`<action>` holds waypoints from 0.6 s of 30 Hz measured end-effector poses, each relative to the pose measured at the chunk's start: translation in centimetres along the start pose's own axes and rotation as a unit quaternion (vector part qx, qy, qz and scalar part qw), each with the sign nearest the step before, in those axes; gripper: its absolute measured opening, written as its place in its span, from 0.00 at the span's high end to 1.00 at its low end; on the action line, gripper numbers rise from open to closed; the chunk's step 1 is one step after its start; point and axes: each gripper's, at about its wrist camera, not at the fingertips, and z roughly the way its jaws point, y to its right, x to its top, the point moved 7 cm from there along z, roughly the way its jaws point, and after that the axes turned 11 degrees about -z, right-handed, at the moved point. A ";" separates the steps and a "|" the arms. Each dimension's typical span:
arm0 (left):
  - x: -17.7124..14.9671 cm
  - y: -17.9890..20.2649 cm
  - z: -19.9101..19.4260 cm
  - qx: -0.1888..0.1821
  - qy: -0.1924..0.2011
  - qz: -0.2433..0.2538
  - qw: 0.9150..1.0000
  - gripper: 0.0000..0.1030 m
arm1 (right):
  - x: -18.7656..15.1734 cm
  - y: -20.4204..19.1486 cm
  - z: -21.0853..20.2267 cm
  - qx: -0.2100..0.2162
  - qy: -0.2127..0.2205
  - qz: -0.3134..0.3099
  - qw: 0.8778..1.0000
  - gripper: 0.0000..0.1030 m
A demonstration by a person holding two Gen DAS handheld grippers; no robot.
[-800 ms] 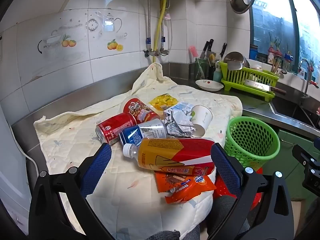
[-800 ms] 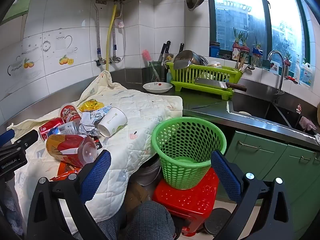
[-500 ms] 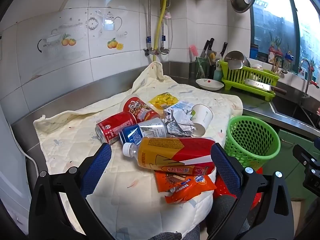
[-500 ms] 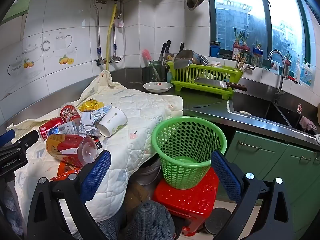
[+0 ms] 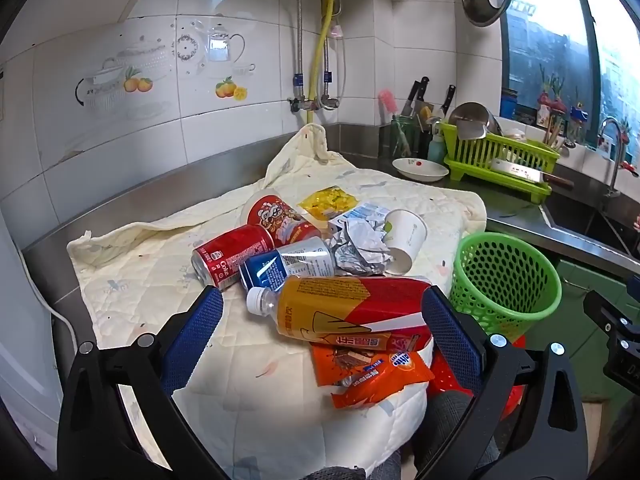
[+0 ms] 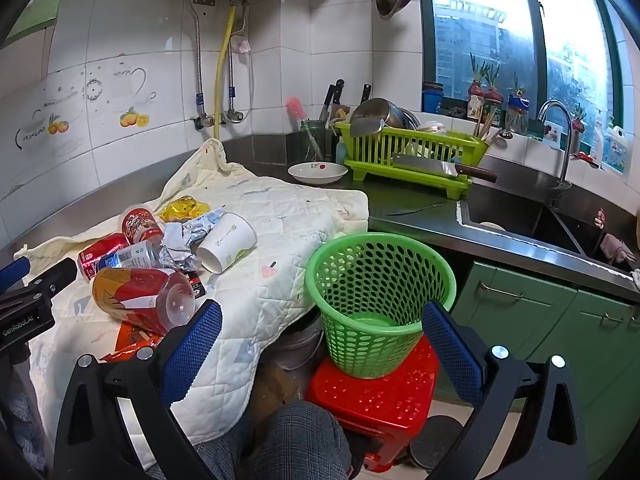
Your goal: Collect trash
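Your left claw (image 5: 322, 312) stands wide apart with nothing clamped; its blue pads frame the near end of the trash pile without touching it. Your right claw (image 6: 322, 322) is just as wide apart and empty, and it frames the green basket (image 6: 380, 304), which stands upright on a red stool (image 6: 376, 392) just off the edge of the desk (image 6: 420, 216).

The trash lies bunched together on the pale quilted cloth (image 5: 160, 240) that covers the desk. Nearest you is a plastic bottle (image 5: 344, 308) with a yellow and red label, lying on its side with its white cap toward the left of the left view. Orange snack wrappers (image 5: 368, 372) sit partly under it, at the cloth's near edge. Just behind the bottle lie a red cola can (image 5: 232, 254) and a blue can (image 5: 288, 266), side by side and touching. Behind those are a red snack tub (image 5: 276, 216), a yellow wrapper (image 5: 330, 200), a crumpled foil wrapper (image 5: 360, 248) and a white paper cup (image 5: 402, 240) tipped on its side (its mouth faces you in the right view).

The basket shows no trash inside it. Farther along the desk stand a white dish (image 6: 318, 172) and a green dish rack (image 6: 408, 152) with a cleaver (image 6: 436, 168) lying across its front, and beyond them the sink (image 6: 520, 216). Your trouser leg (image 6: 296, 440) shows between the right claw's arms.
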 end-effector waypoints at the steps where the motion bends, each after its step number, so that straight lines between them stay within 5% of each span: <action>1: 0.0 0.0 0.0 0.000 0.000 0.000 1.000 0.05 | 0.0 0.0 0.0 0.000 0.000 0.001 1.000 0.06; 18: 0.2 -0.1 0.3 0.002 -0.001 0.001 1.000 0.05 | 0.1 -0.7 0.1 0.001 -0.001 -0.001 1.000 0.06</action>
